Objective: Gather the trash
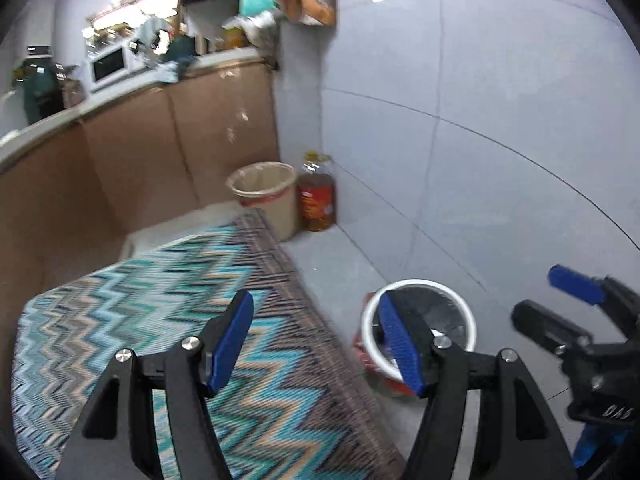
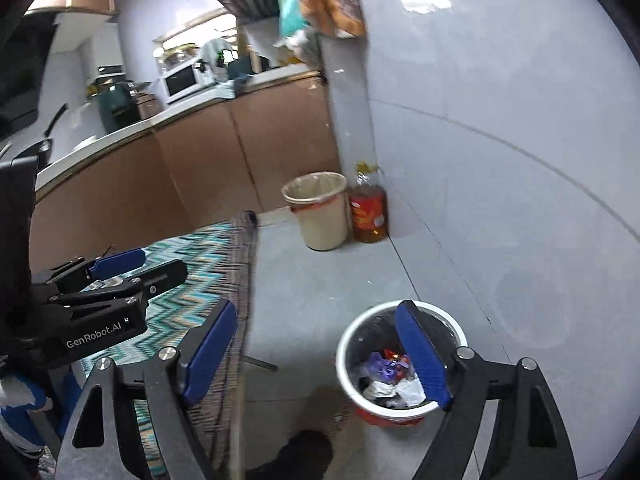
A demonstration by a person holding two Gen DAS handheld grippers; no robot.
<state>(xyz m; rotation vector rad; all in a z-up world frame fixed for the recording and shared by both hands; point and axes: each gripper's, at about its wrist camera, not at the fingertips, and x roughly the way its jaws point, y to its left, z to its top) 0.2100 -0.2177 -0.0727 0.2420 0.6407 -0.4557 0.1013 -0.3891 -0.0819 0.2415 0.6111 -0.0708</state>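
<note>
A grey tiled kitchen floor (image 2: 320,280) holds the small white-rimmed bin (image 2: 400,360), crumpled wrappers (image 2: 390,376) inside, beside the zigzag-clothed surface (image 1: 160,300). Both the right claw (image 2: 320,356) and left claw (image 1: 316,344) stand wide and empty. By the far cabinets sit a lined beige bin (image 2: 320,212) and what looks like an oil bottle (image 2: 368,208).

Both tools are matte black plastic frames with triangular cut-outs and round silver screws at the joints. The left gripper (image 1: 316,344) has two black fingers (image 1: 234,338) faced with ribbed blue pads; the right gripper (image 2: 320,354) is built the same. White "GenRobot.AI" lettering marks the left tool's side. A dark shoe (image 2: 298,456) shows below.
</note>
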